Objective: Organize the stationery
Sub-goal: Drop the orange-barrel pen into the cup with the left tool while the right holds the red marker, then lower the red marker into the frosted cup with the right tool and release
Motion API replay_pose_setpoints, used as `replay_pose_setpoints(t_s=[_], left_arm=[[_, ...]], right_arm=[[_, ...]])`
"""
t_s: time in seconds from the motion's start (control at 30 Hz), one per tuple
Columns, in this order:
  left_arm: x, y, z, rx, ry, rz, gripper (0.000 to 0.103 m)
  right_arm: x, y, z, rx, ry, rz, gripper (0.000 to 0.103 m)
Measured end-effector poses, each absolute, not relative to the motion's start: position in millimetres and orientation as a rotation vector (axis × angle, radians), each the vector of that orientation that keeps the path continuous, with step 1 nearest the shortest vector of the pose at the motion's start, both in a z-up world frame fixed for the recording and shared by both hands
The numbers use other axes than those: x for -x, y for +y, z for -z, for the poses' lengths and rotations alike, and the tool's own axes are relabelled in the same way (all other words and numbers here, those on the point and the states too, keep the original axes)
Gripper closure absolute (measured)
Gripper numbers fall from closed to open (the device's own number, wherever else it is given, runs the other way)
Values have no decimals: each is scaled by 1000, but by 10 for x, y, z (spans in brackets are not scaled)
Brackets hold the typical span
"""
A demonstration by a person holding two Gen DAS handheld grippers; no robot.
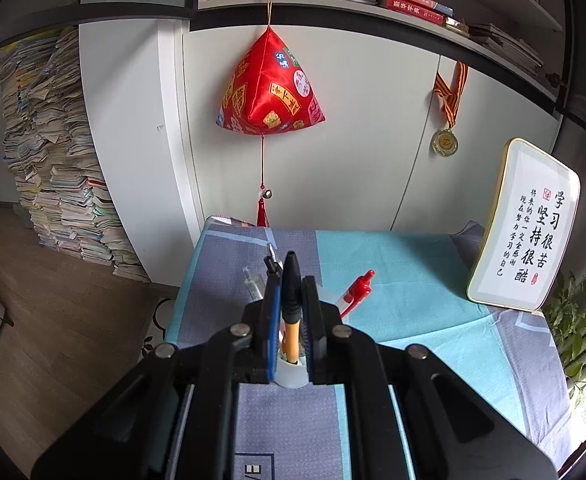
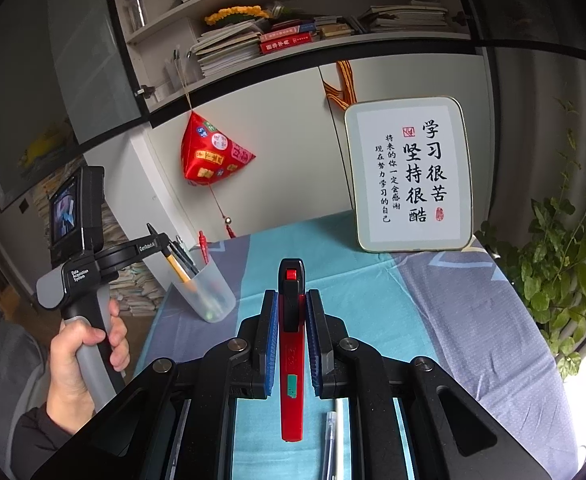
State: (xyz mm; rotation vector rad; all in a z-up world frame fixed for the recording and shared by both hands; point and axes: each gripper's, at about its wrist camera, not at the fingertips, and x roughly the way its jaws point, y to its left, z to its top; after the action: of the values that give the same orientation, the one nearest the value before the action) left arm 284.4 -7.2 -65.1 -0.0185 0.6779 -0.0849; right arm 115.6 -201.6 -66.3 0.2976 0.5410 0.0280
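Observation:
In the left wrist view my left gripper [image 1: 291,282] is shut on a pen with an orange barrel and black cap [image 1: 291,280], held upright with its lower end inside a translucent cup [image 1: 291,378]. A red pen [image 1: 359,285] and other pens [image 1: 271,264] lean out of the cup. The right wrist view shows that cup [image 2: 207,294] at the table's left edge, with the left gripper [image 2: 164,242] above it and a hand [image 2: 81,356] on its handle. My right gripper [image 2: 291,298] is shut on a red utility knife [image 2: 291,344] above the table. A clear pen [image 2: 330,436] lies on the cloth beneath it.
A blue and grey cloth [image 2: 433,312] covers the table. A framed calligraphy sign [image 2: 411,174] leans on the wall at the back right. A leafy plant [image 2: 569,264] stands at the right edge. A red pouch [image 1: 271,86] and a medal [image 1: 445,142] hang on the wall.

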Motion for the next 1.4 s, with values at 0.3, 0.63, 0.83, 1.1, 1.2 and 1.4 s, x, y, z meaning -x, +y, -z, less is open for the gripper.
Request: replay_pose_setpoints(t_s=[0.3, 0.63, 0.83, 1.1, 1.2, 1.4], left_arm=[[-2927, 4, 1018, 44, 761, 53, 87], [-2615, 98, 812, 82, 665, 70, 37], [-2474, 153, 731, 73, 645, 66, 33], [-2321, 206, 812, 98, 650, 73, 33], [-2258, 239, 862, 88, 651, 64, 33], [-2134, 412, 968, 146, 642, 42, 32]], right_arm=[[-1298, -1987, 682, -266, 570, -23, 89], [-1907, -1883, 425, -245, 500, -188, 89], [-2286, -1747, 407, -276, 496, -274, 89], [-2467, -1462, 316, -239, 427, -336, 89], [-2586, -1324, 289, -211, 421, -370, 89], [-2806, -1007, 280, -98, 379, -409, 89]])
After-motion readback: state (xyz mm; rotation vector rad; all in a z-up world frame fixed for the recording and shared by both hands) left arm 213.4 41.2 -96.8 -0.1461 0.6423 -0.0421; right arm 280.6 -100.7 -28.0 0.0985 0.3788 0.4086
